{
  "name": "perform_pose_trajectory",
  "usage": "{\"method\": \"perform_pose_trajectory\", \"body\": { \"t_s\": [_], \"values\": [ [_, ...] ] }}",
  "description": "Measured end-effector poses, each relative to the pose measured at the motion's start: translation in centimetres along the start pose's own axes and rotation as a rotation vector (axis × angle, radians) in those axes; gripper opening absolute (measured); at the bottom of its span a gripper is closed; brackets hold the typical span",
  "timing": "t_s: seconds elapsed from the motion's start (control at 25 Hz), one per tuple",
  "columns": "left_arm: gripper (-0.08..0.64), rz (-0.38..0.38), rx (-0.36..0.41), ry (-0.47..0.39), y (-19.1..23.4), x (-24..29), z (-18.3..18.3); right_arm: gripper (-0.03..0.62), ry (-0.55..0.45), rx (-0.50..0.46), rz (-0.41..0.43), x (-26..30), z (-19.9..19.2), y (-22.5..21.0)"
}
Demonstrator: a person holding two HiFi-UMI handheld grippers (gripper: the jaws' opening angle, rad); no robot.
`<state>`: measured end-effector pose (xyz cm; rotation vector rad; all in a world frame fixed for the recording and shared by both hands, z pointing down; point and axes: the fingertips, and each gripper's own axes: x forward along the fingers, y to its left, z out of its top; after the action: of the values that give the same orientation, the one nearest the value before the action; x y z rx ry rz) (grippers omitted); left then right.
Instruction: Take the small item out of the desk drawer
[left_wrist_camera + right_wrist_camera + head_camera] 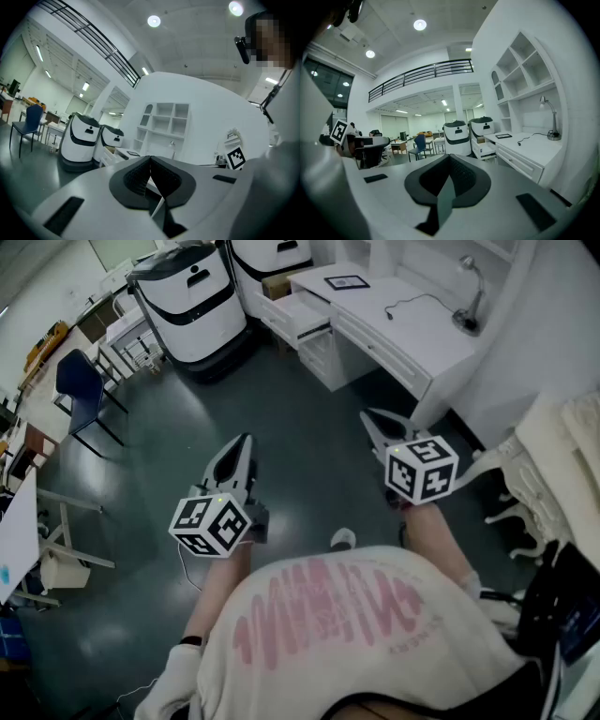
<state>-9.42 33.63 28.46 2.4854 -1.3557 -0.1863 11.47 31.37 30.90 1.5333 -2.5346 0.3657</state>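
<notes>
Barely begun: L gripper (pixel 241 444) & R gripper (pixel 371 420), fingers together, empty, well short of desk (pixel 412 334). Its drawer (pixel 302 317) already open; item unseen, not yet grabbed.

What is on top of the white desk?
On the desk: a flat dark tablet, a desk lamp and a cable. Nothing covers them; the open drawer contents are too small to tell.

Bare floor (pixel 309 418) lies open up to the desk (pixel 412 334). Two white robots (pixel 192 306) (parked close together) crowd the open drawer (pixel 298 317) on its left.
</notes>
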Motion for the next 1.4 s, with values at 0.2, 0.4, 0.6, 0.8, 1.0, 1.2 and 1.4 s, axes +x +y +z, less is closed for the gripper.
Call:
{"method": "perform_pose_trajectory", "body": {
  "t_s": [0.2, 0.4, 0.6, 0.8, 1.0, 1.2, 1.4],
  "values": [
    [0.029, -0.001, 0.002, 0.008, 0.2, -0.4, -0.2, 0.015, 0.002, 0.003, -0.003, 0.0, -0.2, 0.4],
    [0.029, 0.005, -0.014, 0.023, 0.6, -1.4, -1.0, 0.015, 0.015, 0.025, -0.002, -0.3, -1.0, 0.8],
    [0.029, 0.021, -0.056, 0.027, 1.7, -0.8, -1.9, 0.017, 0.028, 0.052, -0.002, 0.9, -1.9, -0.5],
    [0.029, 0.022, -0.065, 0.011, 3.0, 2.6, -1.6, 0.015, 0.017, 0.072, 0.018, 4.8, -0.9, -3.6],
    [0.029, 0.054, -0.08, -0.014, 5.6, 7.5, -0.7, 0.016, 0.005, 0.065, 0.059, 10.1, 1.1, -7.3],
    [0.029, 0.079, -0.075, -0.057, 7.6, 14.3, 0.6, 0.017, 0.011, 0.029, 0.114, 15.7, 3.6, -11.6],
    [0.029, 0.088, -0.1, -0.087, 8.4, 20.4, 1.1, 0.017, 0.031, -0.003, 0.178, 20.3, 5.4, -14.8]
  ]
}}
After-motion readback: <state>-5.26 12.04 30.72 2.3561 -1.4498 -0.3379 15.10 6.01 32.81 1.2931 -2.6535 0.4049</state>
